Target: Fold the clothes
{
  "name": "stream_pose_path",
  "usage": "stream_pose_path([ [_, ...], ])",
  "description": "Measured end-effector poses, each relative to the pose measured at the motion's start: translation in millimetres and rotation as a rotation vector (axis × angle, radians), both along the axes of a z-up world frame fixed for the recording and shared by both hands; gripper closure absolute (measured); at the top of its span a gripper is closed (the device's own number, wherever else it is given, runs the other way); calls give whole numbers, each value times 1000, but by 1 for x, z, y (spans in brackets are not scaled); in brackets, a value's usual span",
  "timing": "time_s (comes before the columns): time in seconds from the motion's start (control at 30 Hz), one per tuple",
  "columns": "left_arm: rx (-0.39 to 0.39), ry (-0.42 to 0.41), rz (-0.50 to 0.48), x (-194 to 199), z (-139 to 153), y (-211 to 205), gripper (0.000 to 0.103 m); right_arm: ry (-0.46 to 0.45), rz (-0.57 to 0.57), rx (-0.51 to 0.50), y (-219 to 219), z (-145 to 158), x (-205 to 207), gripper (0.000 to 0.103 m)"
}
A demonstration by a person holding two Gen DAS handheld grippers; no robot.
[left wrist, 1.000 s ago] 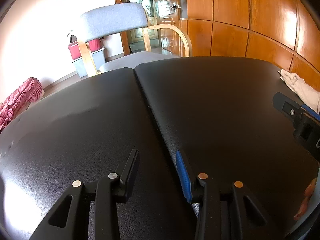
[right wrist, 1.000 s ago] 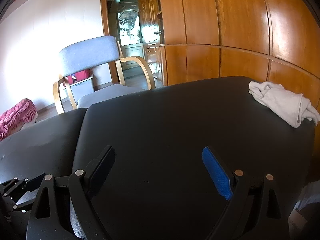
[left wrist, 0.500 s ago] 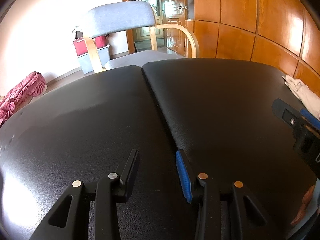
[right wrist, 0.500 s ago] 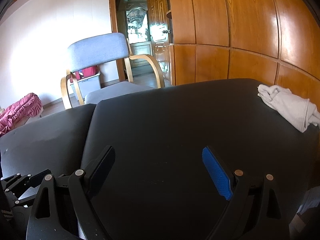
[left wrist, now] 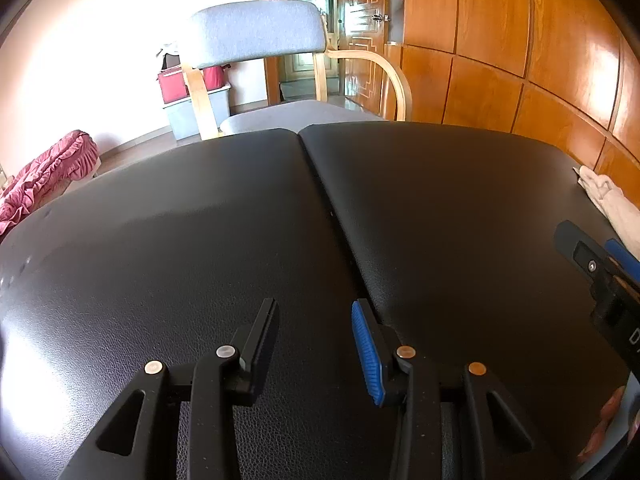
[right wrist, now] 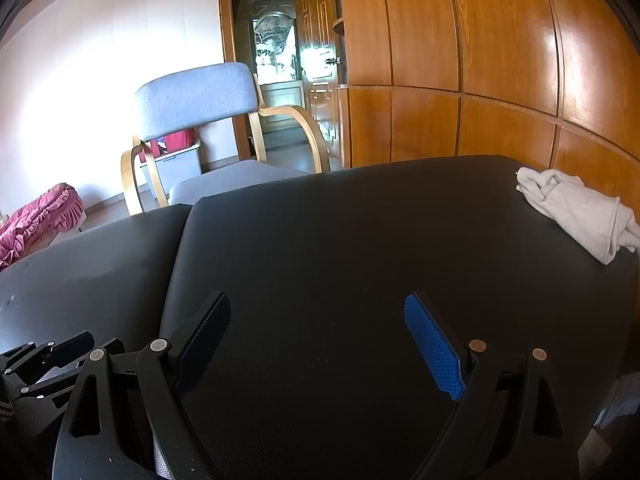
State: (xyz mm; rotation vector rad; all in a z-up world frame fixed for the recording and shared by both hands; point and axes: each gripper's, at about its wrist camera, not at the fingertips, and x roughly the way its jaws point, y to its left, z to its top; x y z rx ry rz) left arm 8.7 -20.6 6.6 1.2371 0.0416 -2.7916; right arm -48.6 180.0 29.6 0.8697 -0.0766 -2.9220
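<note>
The crumpled pale grey garment point(right wrist: 576, 212) lies at the table's point(right wrist: 340, 240) far right edge, partly cut off in the left view. A grey bin point(left wrist: 192, 114) behind the chair point(left wrist: 256, 36) holds something red, unclear what. Black, grained leatherette covers the table. Both the left gripper point(left wrist: 314, 344) and the right gripper point(right wrist: 320, 340) have their fingers apart, empty.
</note>
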Motion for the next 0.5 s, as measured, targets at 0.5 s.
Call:
stream_pose_path([
  [0.5, 19, -31, 7, -7, -5, -1, 65, -21, -38, 0, 4, -2, -4, 12],
])
